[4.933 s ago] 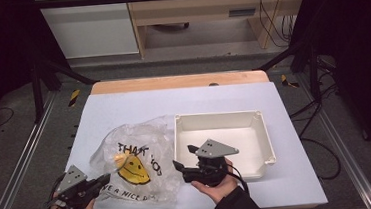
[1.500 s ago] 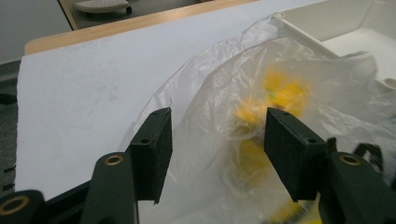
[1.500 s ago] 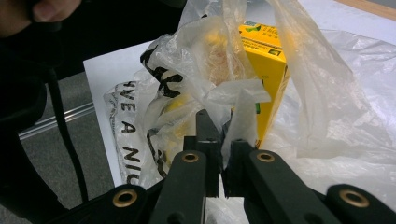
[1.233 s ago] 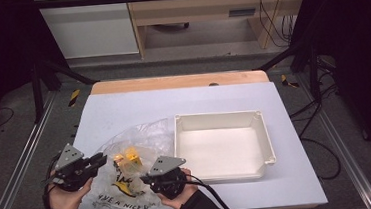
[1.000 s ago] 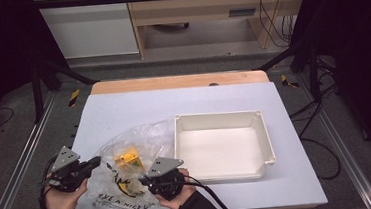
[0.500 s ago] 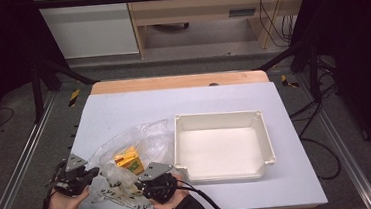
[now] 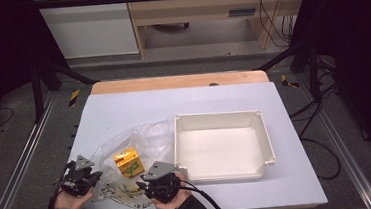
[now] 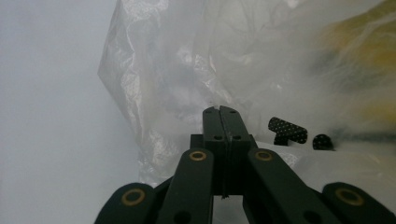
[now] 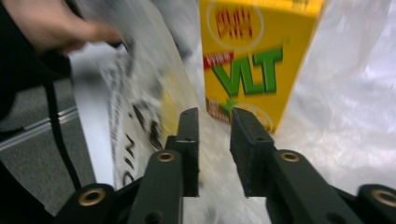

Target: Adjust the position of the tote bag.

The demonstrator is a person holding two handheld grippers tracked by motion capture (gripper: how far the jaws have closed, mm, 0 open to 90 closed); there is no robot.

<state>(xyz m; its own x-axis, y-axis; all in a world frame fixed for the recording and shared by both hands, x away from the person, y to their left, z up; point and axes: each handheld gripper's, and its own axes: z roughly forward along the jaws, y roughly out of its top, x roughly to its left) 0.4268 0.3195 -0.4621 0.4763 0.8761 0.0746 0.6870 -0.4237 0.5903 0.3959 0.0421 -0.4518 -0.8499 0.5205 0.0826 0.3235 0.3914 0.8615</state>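
A clear plastic bag (image 7: 143, 138) with black print lies crumpled at the table's front left. A yellow drink carton (image 7: 129, 161) with green letters stands in it. My left gripper (image 7: 95, 178) is at the bag's left edge, jaws shut on a pinch of film (image 8: 187, 60). My right gripper (image 7: 147, 183) sits at the bag's front, pointing at the carton (image 9: 257, 60). Its jaws (image 9: 214, 114) have just been opening and stand apart, with only loose film under them and the carton just beyond the tips. The right gripper's dotted pads (image 8: 287, 130) show through the bag.
A white, empty tray (image 7: 217, 115) stands right of the bag, close to my right hand. The pale table top (image 7: 173, 103) runs back to a wooden edge. A hand (image 9: 46, 23) on the left gripper appears at the upper left of the right gripper view.
My left gripper has come down toward the table with the bag's edge, and the bag has slumped. The right gripper's jaws have parted; that hand has stayed in place.
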